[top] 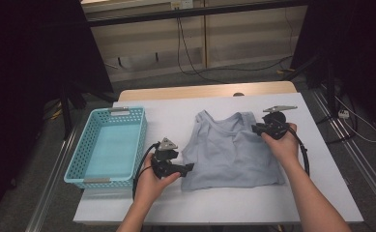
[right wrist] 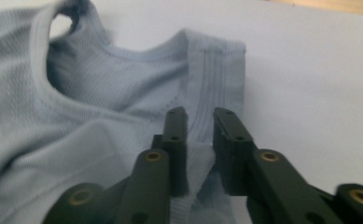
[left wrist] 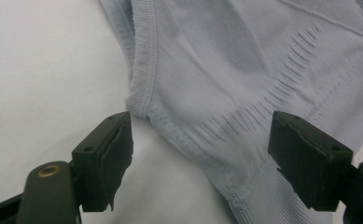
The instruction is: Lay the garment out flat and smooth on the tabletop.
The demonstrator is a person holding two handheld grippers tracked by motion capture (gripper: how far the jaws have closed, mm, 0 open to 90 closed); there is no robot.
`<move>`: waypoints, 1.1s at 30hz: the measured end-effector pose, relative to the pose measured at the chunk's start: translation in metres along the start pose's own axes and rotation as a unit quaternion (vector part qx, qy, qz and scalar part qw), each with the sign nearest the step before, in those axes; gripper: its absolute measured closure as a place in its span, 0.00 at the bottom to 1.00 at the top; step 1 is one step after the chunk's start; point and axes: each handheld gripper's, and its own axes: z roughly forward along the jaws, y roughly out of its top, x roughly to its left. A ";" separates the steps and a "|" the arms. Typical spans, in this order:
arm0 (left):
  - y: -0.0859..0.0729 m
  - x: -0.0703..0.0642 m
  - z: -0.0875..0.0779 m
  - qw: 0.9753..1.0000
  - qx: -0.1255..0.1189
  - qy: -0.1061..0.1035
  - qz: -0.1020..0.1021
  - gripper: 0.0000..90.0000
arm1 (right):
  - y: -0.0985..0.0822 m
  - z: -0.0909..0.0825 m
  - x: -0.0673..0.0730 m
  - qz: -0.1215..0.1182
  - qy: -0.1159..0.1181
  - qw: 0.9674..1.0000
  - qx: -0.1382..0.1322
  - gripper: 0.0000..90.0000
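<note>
A pale blue sleeveless top [top: 231, 152] lies flat on the white-covered worktop [top: 176, 116], neck opening toward twelve o'clock and hem toward six, about the middle of the surface. The right tool [top: 259, 128] sits at the garment's two o'clock corner, where the shoulder strap [right wrist: 216, 70] ends; in the right gripper view its jaws stand nearly together with a narrow fold of the strap's ribbed edge pinched between them, so it appears to have hold of that shoulder. The left tool [top: 188, 168] is at the garment's eight o'clock corner, low on the side seam; in the left gripper view its jaws are spread wide on either side of the hem corner [left wrist: 142, 105], the pads not pressing on the cloth, so it holds nothing yet. Taking two opposite corners like this looks like preparation for lifting or folding the top without it bunching. At nine o'clock from the garment, just beside the left hand, stands a light blue plastic basket [top: 81, 154] with perforated walls; nothing lies in it, and it looks like the likely destination once the top is gathered.
</note>
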 end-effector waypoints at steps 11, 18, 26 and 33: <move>0.000 -0.002 0.002 1.000 0.006 0.000 0.004 0.25 | -0.027 0.010 -0.001 -0.017 -0.009 0.999 0.030 0.94; 0.002 -0.001 0.001 1.000 0.001 -0.003 0.003 0.25 | -0.020 0.014 -0.004 -0.017 -0.028 0.999 0.014 0.78; 0.004 -0.001 0.001 1.000 -0.002 -0.002 0.008 0.26 | -0.010 0.032 0.000 -0.023 -0.030 0.999 0.028 0.77; 0.005 -0.003 0.000 1.000 -0.005 -0.001 0.011 0.26 | -0.003 0.036 -0.002 -0.030 -0.030 0.998 0.037 0.95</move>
